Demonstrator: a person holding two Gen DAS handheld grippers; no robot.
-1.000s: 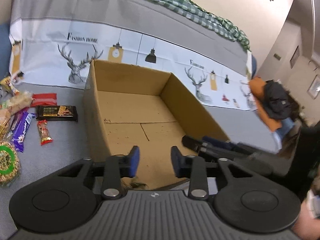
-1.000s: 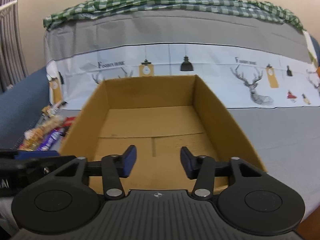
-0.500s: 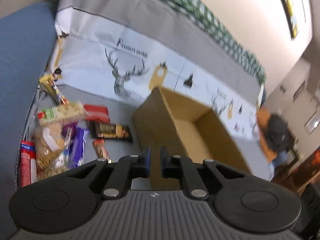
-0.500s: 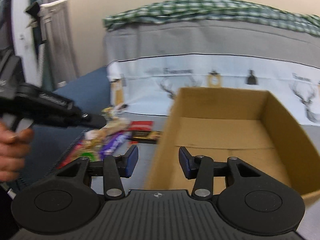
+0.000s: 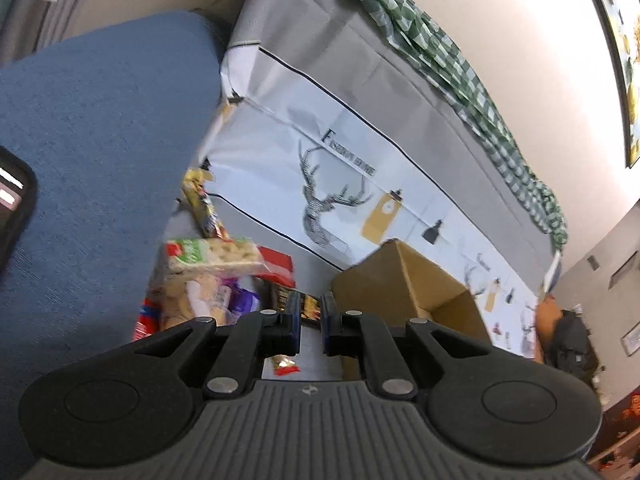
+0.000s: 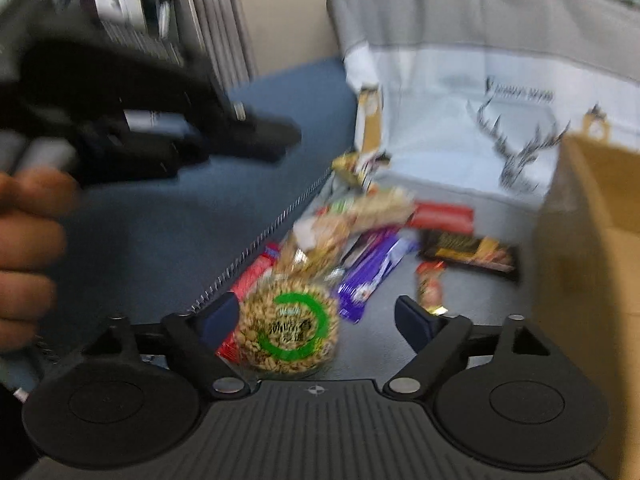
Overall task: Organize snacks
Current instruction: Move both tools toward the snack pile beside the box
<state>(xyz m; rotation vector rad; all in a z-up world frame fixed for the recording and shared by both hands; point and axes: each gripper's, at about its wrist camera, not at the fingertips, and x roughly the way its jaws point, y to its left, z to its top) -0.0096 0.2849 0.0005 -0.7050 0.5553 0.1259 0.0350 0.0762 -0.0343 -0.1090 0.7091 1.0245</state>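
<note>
The round clear packet of peanut brittle with a green ring label [image 6: 289, 330] lies directly ahead of and below the right hand-held gripper [image 6: 316, 322], resting on the grey cloth-covered surface [image 6: 384, 344] at the near end of a loose heap of snacks; in the right wrist view it sits between the blue pads but off toward the left one, touching neither as far as the blur allows. Being round, it has no long axis to line up with, unlike the purple foil chocolate bar [image 6: 374, 270] just beyond it, which runs diagonally away to the right. The right hand-held gripper's jaws are opening, already wide, and nothing is held; it tilts down toward the heap, so this hand looks the nearer one to the round packet. The left hand-held gripper [image 5: 308, 322] has its jaws drawn together to a narrow slit with nothing between them, and it points down with a roll to one side, toward the black and gold flat bar [image 5: 304, 303] lying just beside the brown open cardboard box [image 5: 404, 292]. The box stands to the right of the heap in both views, close to the snacks, so my judgement is that the coming move is a short descent over the round packet, shifted slightly left to centre it
</note>
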